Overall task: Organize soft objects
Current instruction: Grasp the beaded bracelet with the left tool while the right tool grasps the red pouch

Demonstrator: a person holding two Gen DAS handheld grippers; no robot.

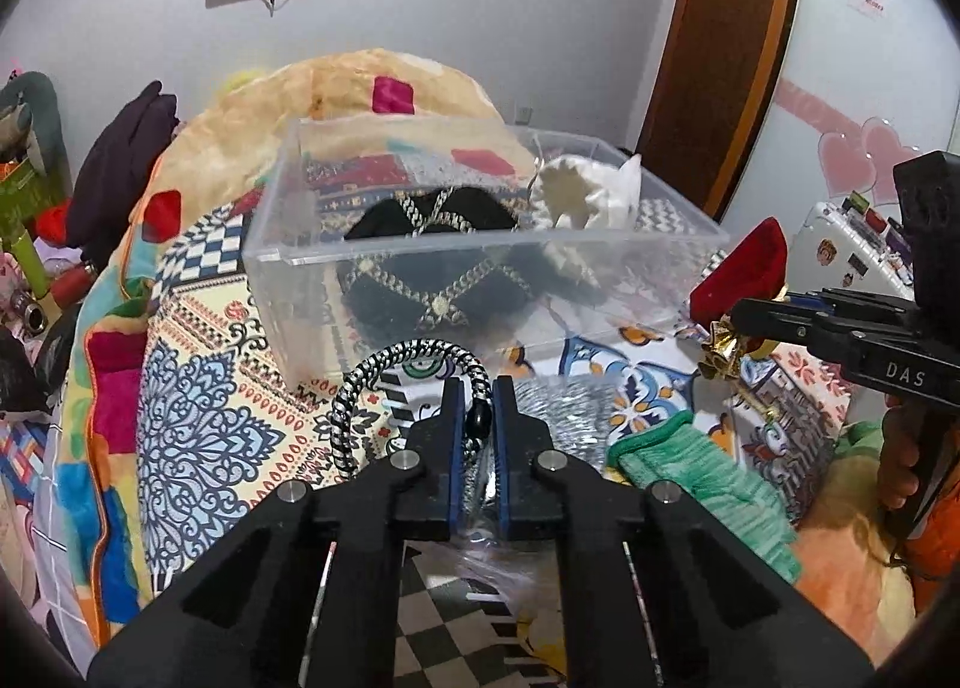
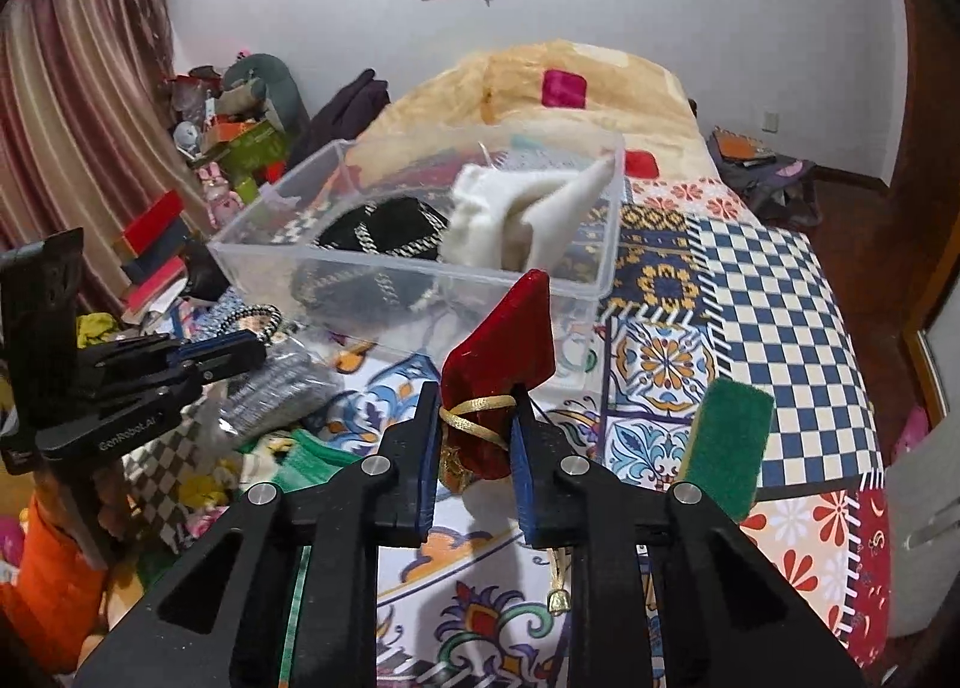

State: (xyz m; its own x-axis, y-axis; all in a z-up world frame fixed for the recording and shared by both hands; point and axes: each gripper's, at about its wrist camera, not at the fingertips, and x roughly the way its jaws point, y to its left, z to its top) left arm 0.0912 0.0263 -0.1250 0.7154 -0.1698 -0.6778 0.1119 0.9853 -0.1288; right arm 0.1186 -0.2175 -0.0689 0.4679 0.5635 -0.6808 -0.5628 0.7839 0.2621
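Here, the left gripper [image 1: 478,400] has its jaws clenched on a black-and-white braided cord [image 1: 384,370] with a dark bead caught between the blue pads; the cord loops up and away to the left of the jaws, and it belongs to a silvery packaged item [image 1: 564,418] lying on the bed just under the gripper. The right gripper [image 2: 474,436] has its jaws grasping a red velvet pouch [image 2: 504,340] at its gathered neck, where a gold ribbon [image 2: 480,406] is tied; the body of the pouch stands upright above the jaws, and a small gold bell [image 2: 561,601] dangles below them. Both grippers hover over a bed covered by a patchwork quilt [image 2: 768,280], on the near side of a clear plastic bin [image 1: 480,253] that sits on the quilt. Inside the bin lie a black cap with gold chain trim [image 1: 438,268] and a white fabric piece [image 1: 582,190], the white piece leaning against the far right corner. A green scouring sponge [image 2: 729,442] stands tilted on the quilt just right of the right gripper, and a green knitted cloth [image 1: 708,484] lies on the bed between the two grippers. A fluffy tan blanket [image 2: 540,87] is heaped behind the bin.
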